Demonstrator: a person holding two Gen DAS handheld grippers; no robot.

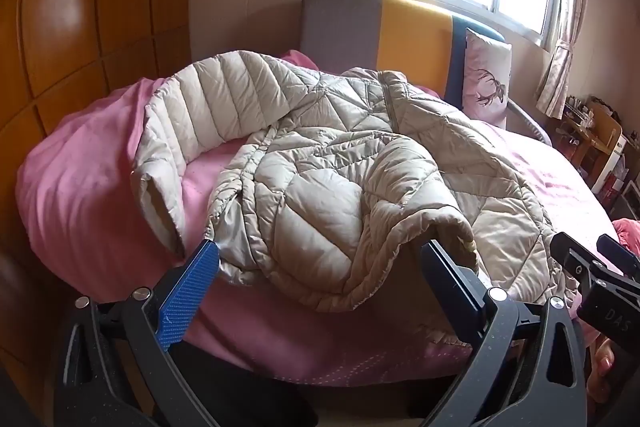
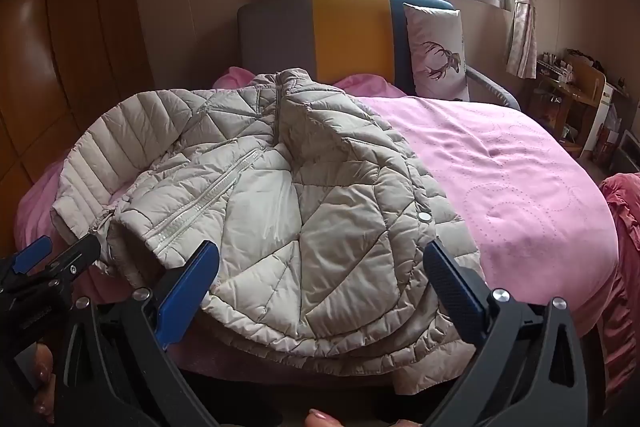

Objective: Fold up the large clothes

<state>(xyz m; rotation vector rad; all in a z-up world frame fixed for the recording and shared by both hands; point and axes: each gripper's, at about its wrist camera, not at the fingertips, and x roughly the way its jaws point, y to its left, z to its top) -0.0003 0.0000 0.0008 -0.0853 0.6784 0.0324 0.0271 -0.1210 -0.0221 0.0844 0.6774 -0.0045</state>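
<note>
A beige quilted down jacket (image 1: pixel 320 183) lies crumpled on the pink bedspread (image 1: pixel 80 195), one sleeve (image 1: pixel 200 107) curving out to the left. In the right wrist view the jacket (image 2: pixel 304 195) shows its zipper (image 2: pixel 208 203) and a snap button. My left gripper (image 1: pixel 320 247) hovers at the jacket's near hem, its jaws wide apart and pressing on nothing. My right gripper (image 2: pixel 322 259) stands equally wide over the hem's right part, gripping nothing. Each gripper shows in the other's view: the right gripper (image 1: pixel 584 241) at the right edge, the left gripper (image 2: pixel 68 245) at the left edge.
The headboard (image 2: pixel 340 35) in grey, yellow and blue stands at the far end with a deer-print pillow (image 2: pixel 436 51). A wooden wardrobe (image 1: pixel 60 27) runs along the left. Cluttered shelves (image 2: pixel 576 95) stand at the right. Bare pink bedspread (image 2: pixel 500 179) stretches right of the jacket.
</note>
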